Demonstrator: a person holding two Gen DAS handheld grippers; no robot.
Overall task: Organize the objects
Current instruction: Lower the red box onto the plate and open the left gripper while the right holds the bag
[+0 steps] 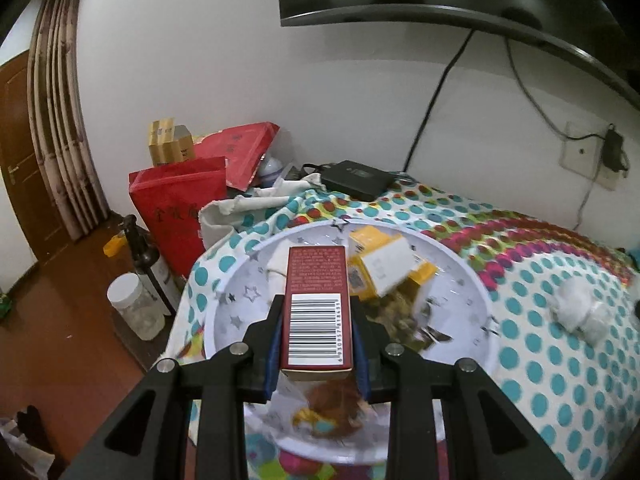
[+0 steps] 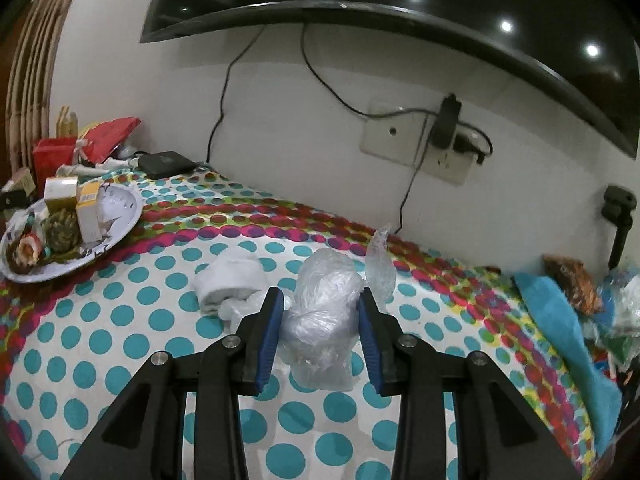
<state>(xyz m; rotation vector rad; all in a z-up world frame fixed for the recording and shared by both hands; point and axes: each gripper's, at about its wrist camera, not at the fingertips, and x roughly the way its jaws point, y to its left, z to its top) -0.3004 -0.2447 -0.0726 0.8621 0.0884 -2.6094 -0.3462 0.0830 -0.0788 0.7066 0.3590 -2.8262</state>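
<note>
Gripping a dark red carton (image 1: 316, 308), the left tongs (image 1: 316, 340) are closed on its two long sides, blue pads flat against it. Carton's face toward the camera carries a white barcode panel; digits along its edge look like 6930957818431, not fully sure. Small white print on the red upper part is too fine to read. Carton hangs over a white plate (image 1: 472, 280) with a star pattern.

On the plate, at 1 o'clock from the carton: yellow-and-white boxes (image 1: 384, 264), blurred, text unreadable. Brown-orange wrapped item at 6 o'clock, also blurred.

At 10 o'clock off the tabletop edge: red gift bag (image 1: 180, 208) with dark Chinese characters, first looks like 全, rest unclear. Gold boxes (image 1: 168, 144) behind it, labels illegible. Dark bottle (image 1: 144, 256) and clear jar (image 1: 132, 304) on the floor side.

Right tongs (image 2: 322, 320) are about half open, straddling a crumpled clear plastic bag (image 2: 324, 308); left pad touches or nearly touches it, right pad contact I cannot tell. Bag sits on the polka-dot cloth (image 2: 120, 320) covering the tabletop. White rolled bundle (image 2: 232, 276) just beside it at 10 o'clock. Black set-top box (image 2: 166, 164) at 11 o'clock near the wall, no readable marking.
</note>
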